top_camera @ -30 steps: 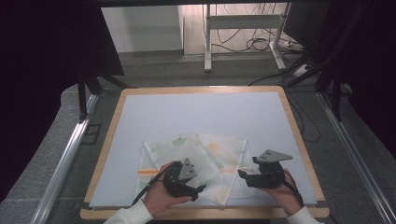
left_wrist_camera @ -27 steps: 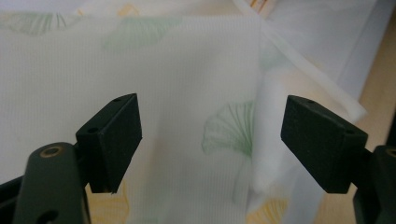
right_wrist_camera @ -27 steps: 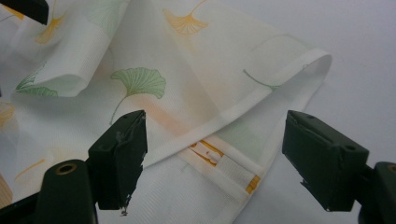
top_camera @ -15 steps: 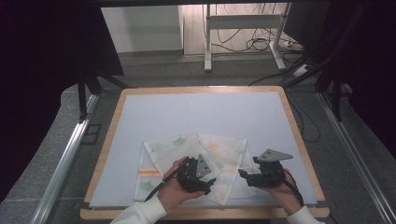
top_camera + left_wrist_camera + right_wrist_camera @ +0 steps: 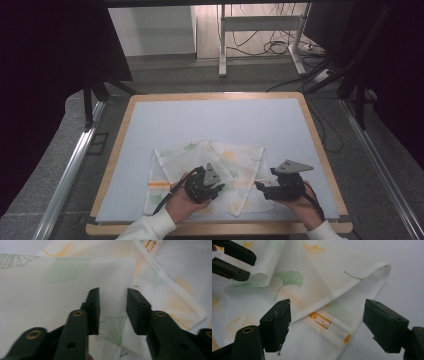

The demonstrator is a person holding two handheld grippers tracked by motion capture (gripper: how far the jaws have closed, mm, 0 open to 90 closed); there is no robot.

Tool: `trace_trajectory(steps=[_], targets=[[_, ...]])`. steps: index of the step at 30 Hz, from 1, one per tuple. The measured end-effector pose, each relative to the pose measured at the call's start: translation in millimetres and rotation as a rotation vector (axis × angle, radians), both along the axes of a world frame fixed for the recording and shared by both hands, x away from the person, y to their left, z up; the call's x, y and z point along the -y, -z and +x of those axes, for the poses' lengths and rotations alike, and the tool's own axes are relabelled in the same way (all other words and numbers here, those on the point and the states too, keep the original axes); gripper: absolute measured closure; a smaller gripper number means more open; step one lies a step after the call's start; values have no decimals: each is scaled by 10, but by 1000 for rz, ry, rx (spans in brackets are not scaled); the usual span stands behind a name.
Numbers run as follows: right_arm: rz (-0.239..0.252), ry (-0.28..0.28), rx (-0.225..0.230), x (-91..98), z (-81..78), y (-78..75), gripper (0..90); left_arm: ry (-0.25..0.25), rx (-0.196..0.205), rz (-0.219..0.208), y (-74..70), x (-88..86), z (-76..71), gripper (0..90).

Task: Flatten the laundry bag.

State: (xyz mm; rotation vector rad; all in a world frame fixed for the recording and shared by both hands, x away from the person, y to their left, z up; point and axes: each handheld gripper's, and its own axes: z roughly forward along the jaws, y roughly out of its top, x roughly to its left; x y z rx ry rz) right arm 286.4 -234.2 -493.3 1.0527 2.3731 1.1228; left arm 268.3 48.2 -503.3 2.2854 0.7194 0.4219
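A white cloth (image 5: 240,160) printed with green and orange ginkgo leaves lies loosely folded on the near half of the table. My left gripper (image 5: 217,189) rests on its middle. In the left gripper view its jaws (image 5: 112,312) have just been closing and stand narrowly apart, a raised fold of the cloth (image 5: 62,290) between the pads. My right gripper (image 5: 260,187) sits at the cloth's right edge. In the right gripper view it (image 5: 327,325) is wide open, astride a folded corner with an orange label strip (image 5: 329,327); the left gripper (image 5: 252,267) shows at top left.
The cloth lies on a pale blue mat (image 5: 215,120) on a wood-rimmed table (image 5: 320,145). Metal rails (image 5: 70,170) run along both sides. A desk frame and cables (image 5: 270,45) stand on the floor beyond the far edge.
The left gripper has shifted a little to the right over the cloth and its jaws have narrowed around a fold. The right gripper has stayed in place, open.
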Motion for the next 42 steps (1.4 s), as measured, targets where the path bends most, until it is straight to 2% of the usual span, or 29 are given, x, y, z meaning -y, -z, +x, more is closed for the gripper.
trace_trajectory(steps=[5, 7, 10, 18, 24, 25, 28, 29, 35, 37, 39, 41, 42], targets=[[0, -5, 0, -13, -8, -2, 228, 13, -18, -7, 10, -29, 20, 793], [1, -4, 0, -11, -10, -5, 230, 12, -15, -7, 13, -41, 21, 849], [6, -3, 0, -13, -11, -8, 231, 12, -14, -11, 7, -66, 21, 887], [9, -27, -2, -75, -50, -44, 240, 8, -31, -32, -4, -129, 48, 900], [19, -82, -23, -203, -104, -58, 271, 14, -44, -47, -3, -158, 51, 900], [33, -101, -46, -270, -99, -39, 275, 16, -43, -51, -13, -174, 49, 900], [39, -123, -71, -371, -90, -17, 283, 14, -44, -54, -21, -188, 51, 900], [37, -147, -79, -500, -81, 7, 300, 13, -44, -57, -23, -195, 52, 900], [6, -171, -69, -784, -30, 87, 372, 11, -41, -64, -34, -220, 44, 900], [6, -171, -75, -878, 20, 137, 434, 11, -39, -66, -37, -229, 43, 900], [6, -170, -76, -896, 29, 143, 448, 11, -39, -66, -37, -233, 44, 900], [-12, -163, -62, -947, 62, 165, 516, 10, -38, -68, -41, -245, 43, 900], [-12, -163, -62, -947, 62, 165, 516, 9, -39, -69, -42, -249, 43, 900]])
